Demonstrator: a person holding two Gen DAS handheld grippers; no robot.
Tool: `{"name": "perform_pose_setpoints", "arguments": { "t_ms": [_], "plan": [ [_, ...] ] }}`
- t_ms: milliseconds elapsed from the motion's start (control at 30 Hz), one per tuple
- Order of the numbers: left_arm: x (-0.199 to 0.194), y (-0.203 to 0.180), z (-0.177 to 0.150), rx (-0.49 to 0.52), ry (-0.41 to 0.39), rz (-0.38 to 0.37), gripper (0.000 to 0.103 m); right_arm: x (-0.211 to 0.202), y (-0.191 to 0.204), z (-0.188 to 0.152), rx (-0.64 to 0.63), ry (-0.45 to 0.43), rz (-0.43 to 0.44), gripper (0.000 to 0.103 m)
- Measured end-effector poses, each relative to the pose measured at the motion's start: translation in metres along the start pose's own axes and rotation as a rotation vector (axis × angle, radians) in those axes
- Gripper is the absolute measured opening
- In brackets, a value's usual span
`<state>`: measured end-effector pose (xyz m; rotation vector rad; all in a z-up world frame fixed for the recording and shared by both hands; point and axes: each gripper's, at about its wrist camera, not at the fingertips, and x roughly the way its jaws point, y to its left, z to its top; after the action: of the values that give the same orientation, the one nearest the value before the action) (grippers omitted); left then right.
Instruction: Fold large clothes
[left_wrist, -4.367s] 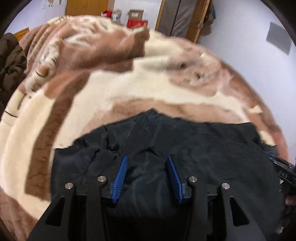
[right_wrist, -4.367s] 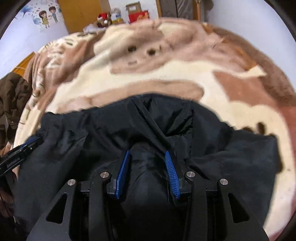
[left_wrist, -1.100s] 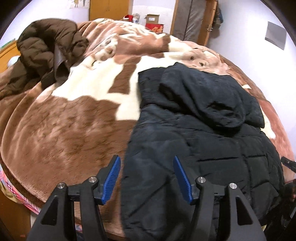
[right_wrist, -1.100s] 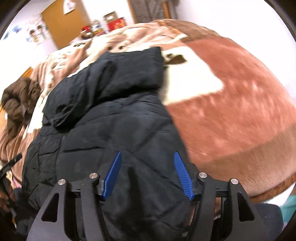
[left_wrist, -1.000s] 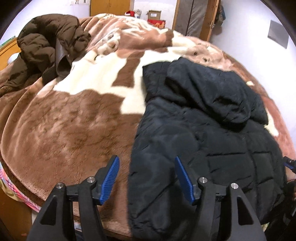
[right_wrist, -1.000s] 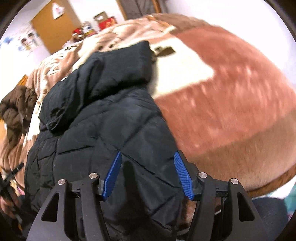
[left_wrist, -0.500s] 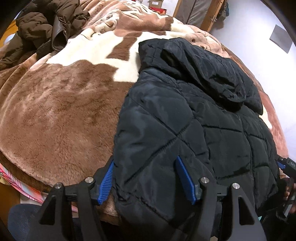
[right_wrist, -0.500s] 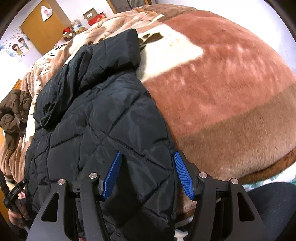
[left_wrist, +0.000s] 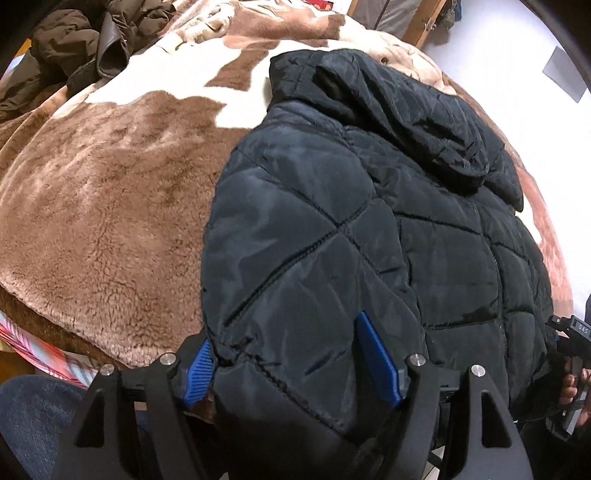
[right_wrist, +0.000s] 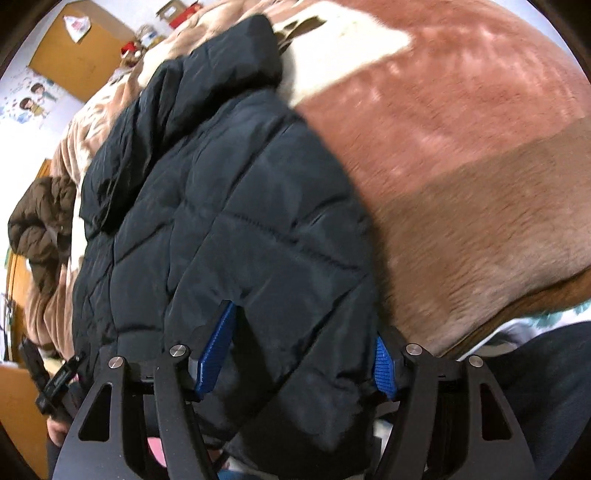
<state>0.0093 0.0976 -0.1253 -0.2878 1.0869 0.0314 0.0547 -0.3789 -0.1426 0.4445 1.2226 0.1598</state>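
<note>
Between both tools: jacket hem corners, long axis running away
Left tool: opening
Right tool: opening, astride hem

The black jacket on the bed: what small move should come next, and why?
Probably close both grippers on the hem. The jacket lies flat on the blanket, its near corners already sit between the left gripper and right gripper, and the left gripper's jaws are opening, so neither grips yet.
</note>
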Motion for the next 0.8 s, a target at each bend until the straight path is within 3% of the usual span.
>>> {"name": "perform_pose_setpoints", "arguments": {
  "t_ms": [33, 67, 100, 133, 200, 300, 500, 700, 800],
  "plan": [
    [0.0, -0.002, 0.0, 0.008, 0.005, 0.005, 0.069, 0.0, 0.002, -0.001, -0.009, 0.007, 0.009, 0.052],
    [0.0, -0.004, 0.0, 0.015, 0.004, 0.0, 0.058, -0.001, 0.004, 0.001, -0.011, 0.008, 0.016, 0.046],
    [-0.003, -0.006, 0.0, 0.02, -0.001, -0.01, 0.046, -0.004, 0.005, 0.0, -0.012, 0.005, 0.027, 0.03],
    [-0.006, -0.007, 0.001, 0.022, -0.009, -0.02, 0.039, -0.01, 0.006, 0.002, -0.014, -0.002, 0.057, 0.02],
    [-0.02, -0.007, 0.005, 0.01, -0.036, -0.075, 0.021, -0.023, 0.01, 0.005, -0.031, -0.019, 0.102, 0.015],
    [-0.046, -0.009, 0.018, -0.012, -0.099, -0.159, 0.018, -0.051, 0.018, 0.012, -0.057, -0.074, 0.182, 0.014],
    [-0.095, -0.011, 0.047, -0.038, -0.237, -0.248, 0.017, -0.098, 0.036, 0.026, -0.092, -0.194, 0.28, 0.013],
    [-0.141, 0.001, 0.037, -0.067, -0.325, -0.308, 0.017, -0.135, 0.036, 0.004, -0.107, -0.254, 0.373, 0.013],
    [-0.15, 0.006, 0.026, -0.077, -0.328, -0.325, 0.017, -0.141, 0.031, -0.005, -0.079, -0.263, 0.406, 0.013]
  ]
}}
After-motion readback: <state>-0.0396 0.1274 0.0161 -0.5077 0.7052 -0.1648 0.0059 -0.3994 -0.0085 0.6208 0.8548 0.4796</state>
